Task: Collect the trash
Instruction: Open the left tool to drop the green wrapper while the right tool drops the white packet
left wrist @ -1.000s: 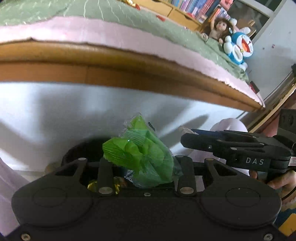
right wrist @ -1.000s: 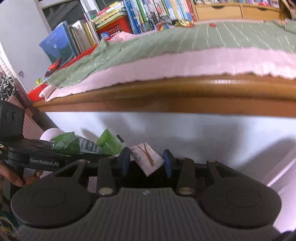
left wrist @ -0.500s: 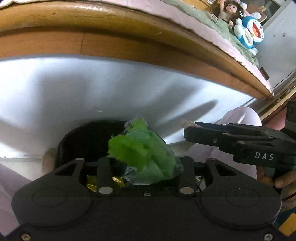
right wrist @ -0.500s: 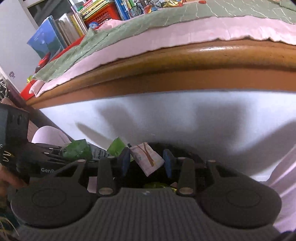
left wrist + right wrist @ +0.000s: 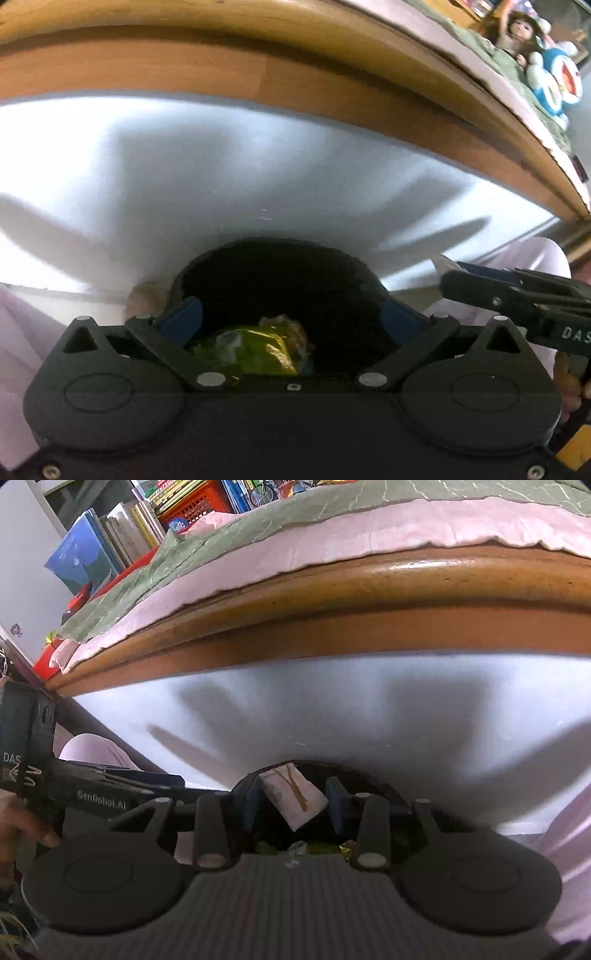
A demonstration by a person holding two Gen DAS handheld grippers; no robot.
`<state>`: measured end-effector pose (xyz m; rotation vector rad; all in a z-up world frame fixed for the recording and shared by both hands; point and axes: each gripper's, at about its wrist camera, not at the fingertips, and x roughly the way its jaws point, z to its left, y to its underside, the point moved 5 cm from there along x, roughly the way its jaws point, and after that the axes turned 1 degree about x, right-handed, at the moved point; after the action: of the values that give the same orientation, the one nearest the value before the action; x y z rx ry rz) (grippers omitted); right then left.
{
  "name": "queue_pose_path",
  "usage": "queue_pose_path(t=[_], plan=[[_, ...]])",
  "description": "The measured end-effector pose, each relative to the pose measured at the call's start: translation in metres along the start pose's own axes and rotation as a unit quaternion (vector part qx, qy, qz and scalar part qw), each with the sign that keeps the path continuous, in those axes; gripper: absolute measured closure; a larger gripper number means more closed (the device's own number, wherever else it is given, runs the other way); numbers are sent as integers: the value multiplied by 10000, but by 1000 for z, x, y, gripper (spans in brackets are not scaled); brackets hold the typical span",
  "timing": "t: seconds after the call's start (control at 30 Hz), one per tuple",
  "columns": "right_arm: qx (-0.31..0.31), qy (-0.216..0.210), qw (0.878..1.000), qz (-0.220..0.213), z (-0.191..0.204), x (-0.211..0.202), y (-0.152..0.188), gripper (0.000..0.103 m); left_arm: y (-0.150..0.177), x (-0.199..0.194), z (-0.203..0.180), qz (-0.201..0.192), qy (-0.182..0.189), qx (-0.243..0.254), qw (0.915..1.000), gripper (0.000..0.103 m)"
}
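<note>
Spreading its jaws, your left tool [image 5: 291,319] is hanging empty over the black bin [image 5: 280,269], where green and gold wrappers [image 5: 251,349] are lying. Your right tool [image 5: 291,799] is clamping a pale paper scrap [image 5: 293,797] above the same opening. If you are letting go too near the rim, that light scrap is probably going to flutter out onto the floor, though the bin's edge is hard to see. You are working beside a bed frame [image 5: 369,602] under a green cover [image 5: 258,524], with books [image 5: 110,542] behind.
</note>
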<state>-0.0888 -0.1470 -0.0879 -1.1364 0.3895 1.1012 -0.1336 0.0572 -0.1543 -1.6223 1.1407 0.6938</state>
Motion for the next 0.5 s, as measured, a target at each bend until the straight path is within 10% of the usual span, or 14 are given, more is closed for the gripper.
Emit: queue_pose_path(t=[0.37,0.5], plan=[[-162,-55,9997,188,10,12,2,58,-3,-6,18,-72,4,-280,9996,0],[-477,410,9977,266,16,16,2,3,-4,-6,19,-70,-19,-264,9996,0]])
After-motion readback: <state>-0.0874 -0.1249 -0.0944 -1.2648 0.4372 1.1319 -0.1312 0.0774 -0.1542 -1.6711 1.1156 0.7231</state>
